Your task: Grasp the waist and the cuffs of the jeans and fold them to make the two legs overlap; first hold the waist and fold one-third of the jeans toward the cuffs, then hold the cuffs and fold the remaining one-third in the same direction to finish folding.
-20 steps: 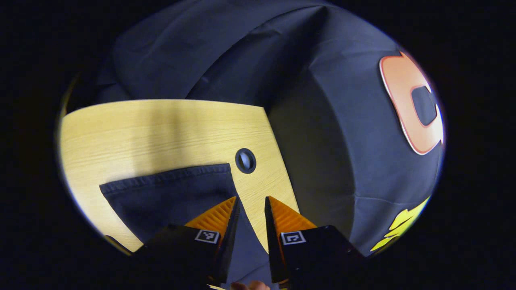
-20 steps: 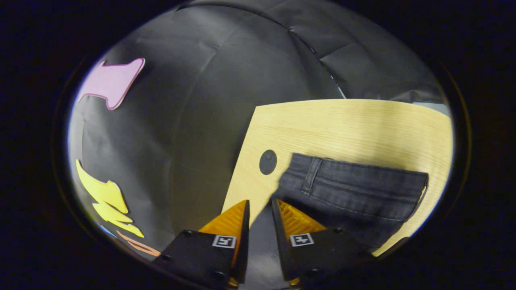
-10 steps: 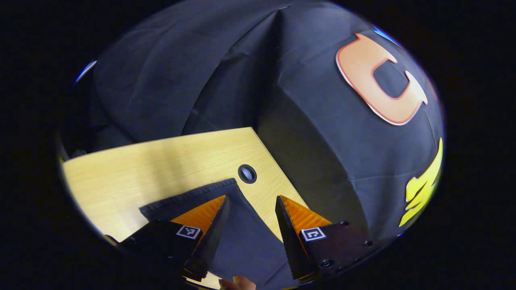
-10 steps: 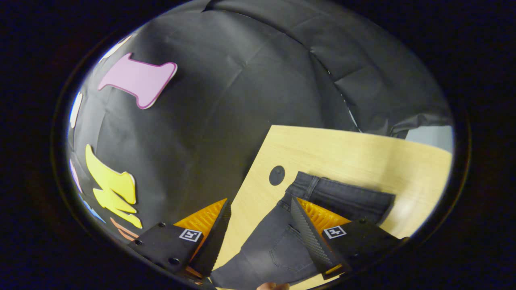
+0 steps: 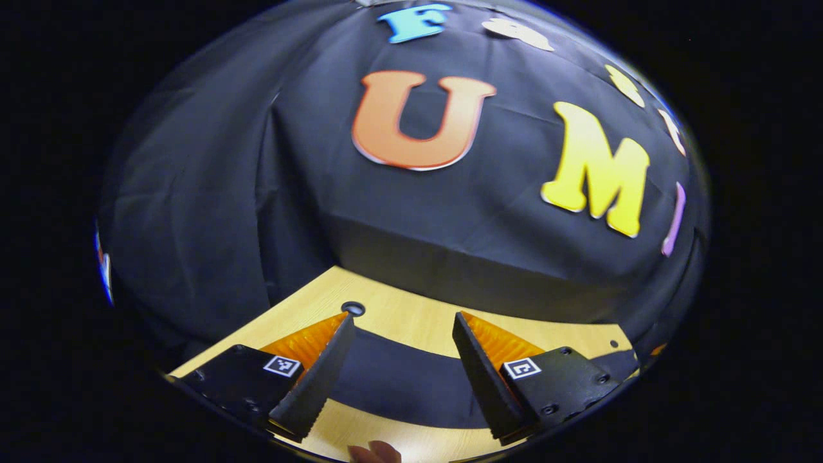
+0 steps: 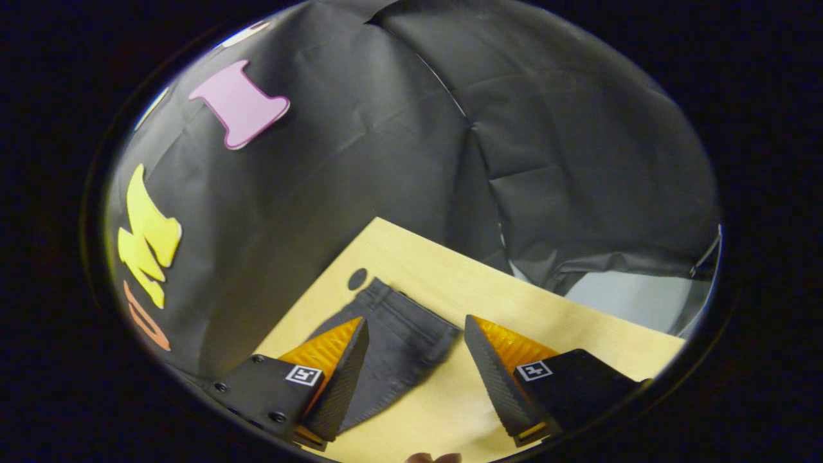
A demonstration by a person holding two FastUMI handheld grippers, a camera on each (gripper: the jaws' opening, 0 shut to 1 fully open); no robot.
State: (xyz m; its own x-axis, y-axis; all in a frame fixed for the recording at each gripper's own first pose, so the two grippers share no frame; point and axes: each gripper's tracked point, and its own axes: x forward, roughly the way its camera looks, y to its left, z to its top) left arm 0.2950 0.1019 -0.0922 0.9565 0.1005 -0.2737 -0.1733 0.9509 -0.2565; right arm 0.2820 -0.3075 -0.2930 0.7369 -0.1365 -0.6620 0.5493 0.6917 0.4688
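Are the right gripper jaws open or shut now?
Open: the right gripper jaws stand wide apart above the jeans, gripping nothing.

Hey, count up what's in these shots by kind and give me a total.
Jeans: 1
Table: 1
Grommet holes in the table: 1
Grippers, both with jaws open: 2, left gripper, right gripper
Total: 5

My jeans (image 6: 398,341) are dark charcoal denim, faded a shade lighter near the waistband, with tonal stitching. Under the jeans, the table (image 6: 578,334) is pale yellow wood with fine straight grain. Beside the jeans, a dark grey round cap (image 6: 357,278) plugs the tabletop.
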